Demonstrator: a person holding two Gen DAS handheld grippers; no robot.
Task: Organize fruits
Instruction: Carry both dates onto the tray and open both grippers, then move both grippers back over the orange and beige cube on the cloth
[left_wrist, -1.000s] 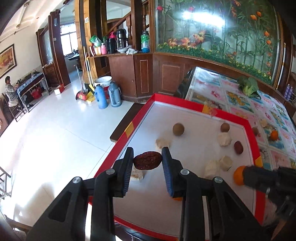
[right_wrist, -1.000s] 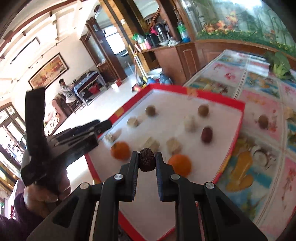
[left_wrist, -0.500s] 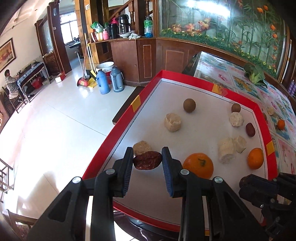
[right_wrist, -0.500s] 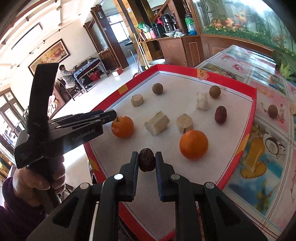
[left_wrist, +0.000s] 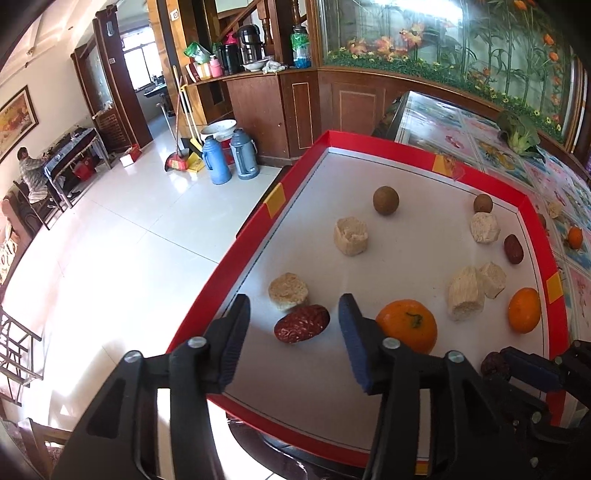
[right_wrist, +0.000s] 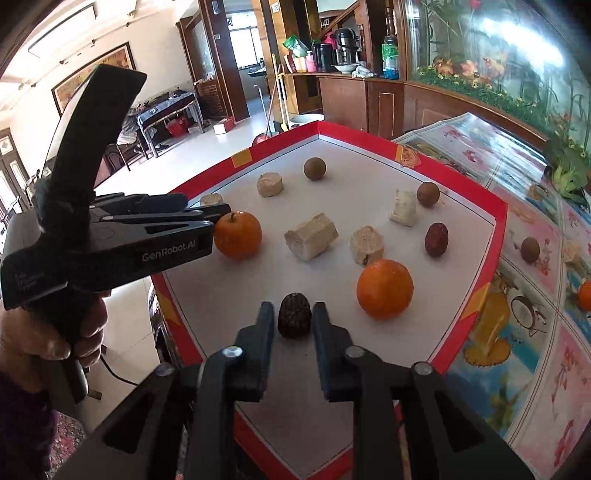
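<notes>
**Operator:** Describe the work surface.

**Technician:** A red-rimmed white tray sits on a table with a patterned cover, in a tiled room with wooden cabinets along the top of both views. The tray holds oranges, pale cut chunks, round brown fruits and red dates.

**Operator:** State of the tongs?

**Technician:** The left gripper is opening. A red date lies on the tray between its jaws, lower centre of the left view, with a clear gap on each side. The right gripper is also opening. A darker date stands on end between its pads, lower centre of the right view. The gaps are slim, and contact on either pad cannot be confirmed.

**Operator:** Handling properties?

**Technician:** Judged by appearance, both dates are light, wrinkled and slightly yielding, so the skin should grip well. Take hold across the short axis at mid-length. The upright date may topple.

**Operator:** Limits of visibility?

**Technician:** In the left view the right gripper's tips are cut off at the lower right edge, and the dark date is half hidden behind them. In the right view the left gripper's body covers the red date. What the pale chunks are cannot be determined.
</notes>
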